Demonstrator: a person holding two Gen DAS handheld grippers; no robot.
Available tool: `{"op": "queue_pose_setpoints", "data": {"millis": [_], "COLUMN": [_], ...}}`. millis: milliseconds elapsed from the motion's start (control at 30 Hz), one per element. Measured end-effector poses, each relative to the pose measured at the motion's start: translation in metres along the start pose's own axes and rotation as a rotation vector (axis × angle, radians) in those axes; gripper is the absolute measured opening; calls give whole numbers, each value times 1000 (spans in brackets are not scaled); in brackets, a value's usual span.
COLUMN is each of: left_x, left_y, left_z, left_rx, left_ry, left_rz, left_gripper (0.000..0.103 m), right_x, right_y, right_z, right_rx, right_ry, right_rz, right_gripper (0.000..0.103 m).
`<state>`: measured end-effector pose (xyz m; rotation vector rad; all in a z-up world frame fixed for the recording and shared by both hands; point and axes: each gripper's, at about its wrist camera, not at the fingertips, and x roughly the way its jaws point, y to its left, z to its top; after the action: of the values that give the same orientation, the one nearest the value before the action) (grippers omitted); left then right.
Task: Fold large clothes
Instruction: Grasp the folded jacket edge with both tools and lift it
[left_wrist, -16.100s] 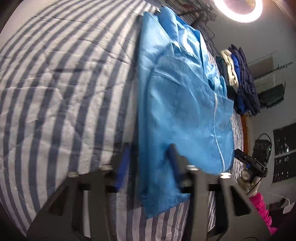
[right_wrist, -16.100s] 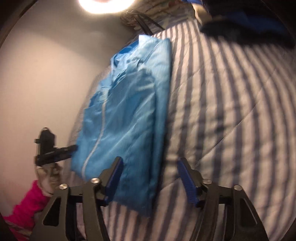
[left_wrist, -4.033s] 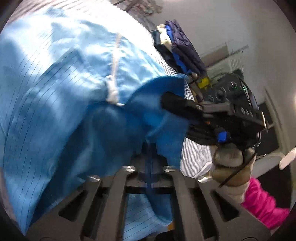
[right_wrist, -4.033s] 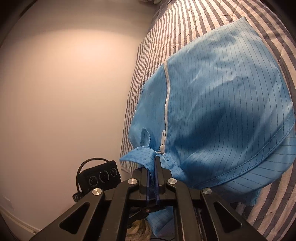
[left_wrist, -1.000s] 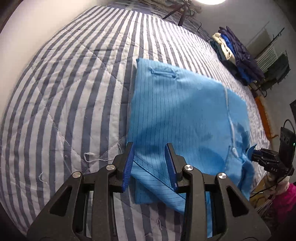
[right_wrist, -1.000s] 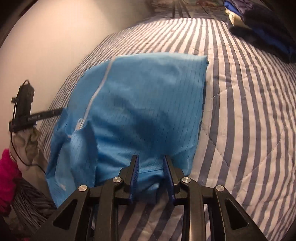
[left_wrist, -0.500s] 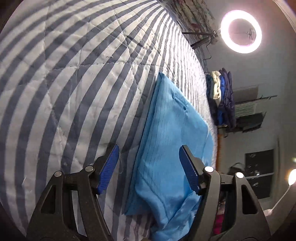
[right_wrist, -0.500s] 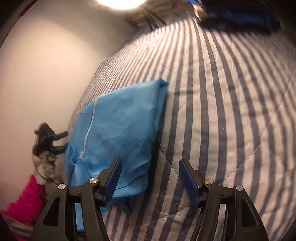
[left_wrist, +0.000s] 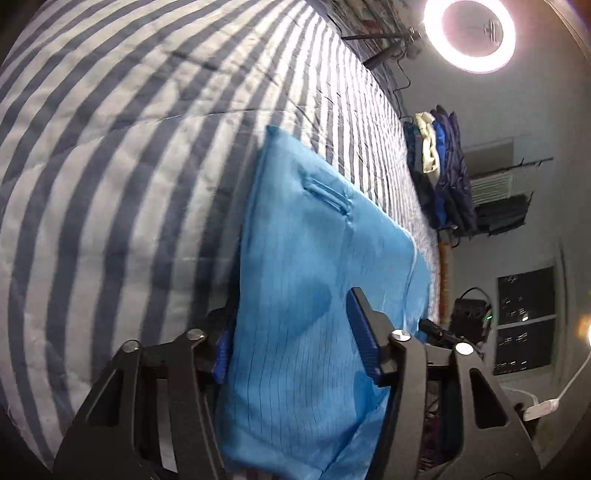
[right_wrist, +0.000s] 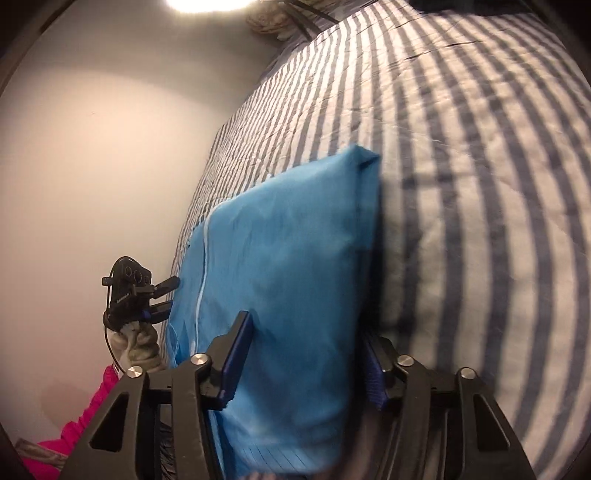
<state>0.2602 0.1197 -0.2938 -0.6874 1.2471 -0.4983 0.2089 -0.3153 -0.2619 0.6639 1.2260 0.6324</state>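
Note:
A bright blue zip-up garment (left_wrist: 314, 280) lies folded into a rectangle on the striped bed cover (left_wrist: 122, 155). It also shows in the right wrist view (right_wrist: 288, 266), white zip to the left. My left gripper (left_wrist: 291, 336) is open, its jaws straddling the garment's near left edge, one finger partly under the cloth. My right gripper (right_wrist: 306, 358) is open, its jaws straddling the near right edge. The left gripper (right_wrist: 162, 295) also shows small in the right wrist view, at the garment's far side.
A pile of dark and white clothes (left_wrist: 439, 166) lies at the bed's far right edge. A ring light (left_wrist: 469, 33) glows beyond it. A plain wall (right_wrist: 92, 155) runs along the bed. A pink sleeve (right_wrist: 74, 428) is at lower left.
Both open grippers have moved forward onto the folded garment, so each pair of jaws now straddles a near edge of it. The garment has stayed folded.

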Motion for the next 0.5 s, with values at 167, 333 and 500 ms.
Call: {"op": "queue_pose_setpoints", "data": {"millis": [167,333,500], "left_x": [5,-5,-15], "left_y": [-34,-84,-112], "left_z": [-7,-26,-47], "left_rx": [109,301,374], "left_ry": [-51,-141,-187], "left_rz": [156,281,280], "left_gripper": [15,10,8], "right_x": [15,3,-7], "right_y": [27,59,111], "right_z": [-6,-14,-34], "right_rx": [-72,-164,-335], "right_ry": [21,-5,-34], "right_rz": [-134,-299,-465], "right_gripper": [24,9,5]}}
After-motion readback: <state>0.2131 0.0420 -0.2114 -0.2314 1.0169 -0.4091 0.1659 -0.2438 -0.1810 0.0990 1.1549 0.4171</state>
